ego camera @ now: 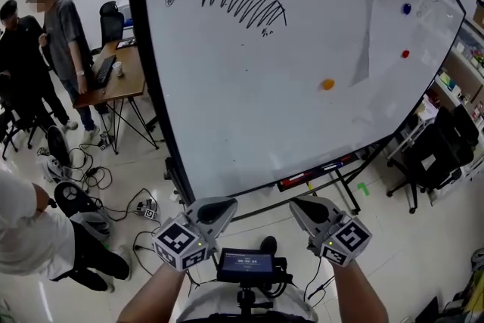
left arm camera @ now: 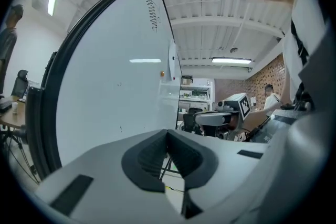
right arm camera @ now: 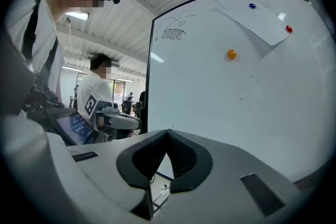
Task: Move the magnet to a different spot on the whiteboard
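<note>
Orange magnet [ego camera: 327,84] sits on whiteboard [ego camera: 249,125], right of centre, just left of lower tip of paper sheet [ego camera: 370,34].
Round button: no long axis or heading to tell.
Right gripper view shows it plus blue magnet [right arm camera: 252,6] and red magnet [right arm camera: 288,29].
Left gripper view catches board obliquely, scribble only.
Head view alone shows both claws low, well apart from magnet.
Left claw [ego camera: 214,209], right claw [ego camera: 312,209]: tips together, nothing held.

The left hand-held gripper [left arm camera: 167,132] has its dark pads meeting at the tips, with nothing between them. To its left the whiteboard [left arm camera: 110,76] rises in a black frame, with a hatched scribble [left arm camera: 152,14] near its top edge. The right hand-held gripper [left arm camera: 202,118] shows to the right of the whiteboard's far edge.
</note>
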{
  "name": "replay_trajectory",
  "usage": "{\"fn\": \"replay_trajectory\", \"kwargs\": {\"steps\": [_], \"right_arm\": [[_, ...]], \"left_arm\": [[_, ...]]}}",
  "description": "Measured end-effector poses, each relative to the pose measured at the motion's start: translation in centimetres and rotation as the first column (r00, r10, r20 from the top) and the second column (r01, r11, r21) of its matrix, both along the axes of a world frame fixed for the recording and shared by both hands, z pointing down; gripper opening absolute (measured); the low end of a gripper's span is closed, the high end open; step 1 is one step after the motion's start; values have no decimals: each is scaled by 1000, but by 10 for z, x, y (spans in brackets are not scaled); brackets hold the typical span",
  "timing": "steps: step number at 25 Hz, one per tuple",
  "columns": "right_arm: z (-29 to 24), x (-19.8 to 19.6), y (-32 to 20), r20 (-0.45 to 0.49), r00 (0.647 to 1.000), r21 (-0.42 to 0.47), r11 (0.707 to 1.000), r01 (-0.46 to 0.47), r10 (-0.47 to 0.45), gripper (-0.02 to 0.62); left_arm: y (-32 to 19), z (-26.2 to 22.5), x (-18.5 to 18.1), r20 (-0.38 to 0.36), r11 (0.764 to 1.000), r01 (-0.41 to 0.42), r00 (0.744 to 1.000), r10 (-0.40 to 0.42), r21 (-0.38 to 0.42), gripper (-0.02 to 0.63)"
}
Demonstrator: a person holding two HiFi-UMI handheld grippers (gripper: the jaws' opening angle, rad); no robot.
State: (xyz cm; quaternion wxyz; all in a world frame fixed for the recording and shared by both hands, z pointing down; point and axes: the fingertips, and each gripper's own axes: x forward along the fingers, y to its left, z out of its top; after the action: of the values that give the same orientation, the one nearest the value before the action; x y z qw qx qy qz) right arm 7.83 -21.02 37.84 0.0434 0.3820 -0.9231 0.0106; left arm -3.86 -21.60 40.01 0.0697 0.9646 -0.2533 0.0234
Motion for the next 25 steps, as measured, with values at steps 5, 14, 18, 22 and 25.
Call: {"fn": "replay_trajectory", "kwargs": {"steps": [5,14,18,22,25], "right_arm": [[-9,8,-11,-128,991,50,998,35,-29,32],[-33,19,-40,-365,928,130,983,126,-71,34],[-39,20,-50,-442,890,131,973,188,-113,35],[-49,25,-65,-484,867,138,968,210,-119,35],[-60,30,-74,-517,849,153,965,213,-106,35]], "left_arm": [[-4,-1,6,-12,1000,19,1000,-19,-2,6],[-25,-9,27,-15,1000,-8,1000,8,-9,6],[-33,-8,36,-7,1000,-17,1000,17,-15,6],[-42,-8,42,-8,1000,-24,1000,24,-16,6],[-44,-10,47,-5,999,-31,1000,31,-13,6]]}}
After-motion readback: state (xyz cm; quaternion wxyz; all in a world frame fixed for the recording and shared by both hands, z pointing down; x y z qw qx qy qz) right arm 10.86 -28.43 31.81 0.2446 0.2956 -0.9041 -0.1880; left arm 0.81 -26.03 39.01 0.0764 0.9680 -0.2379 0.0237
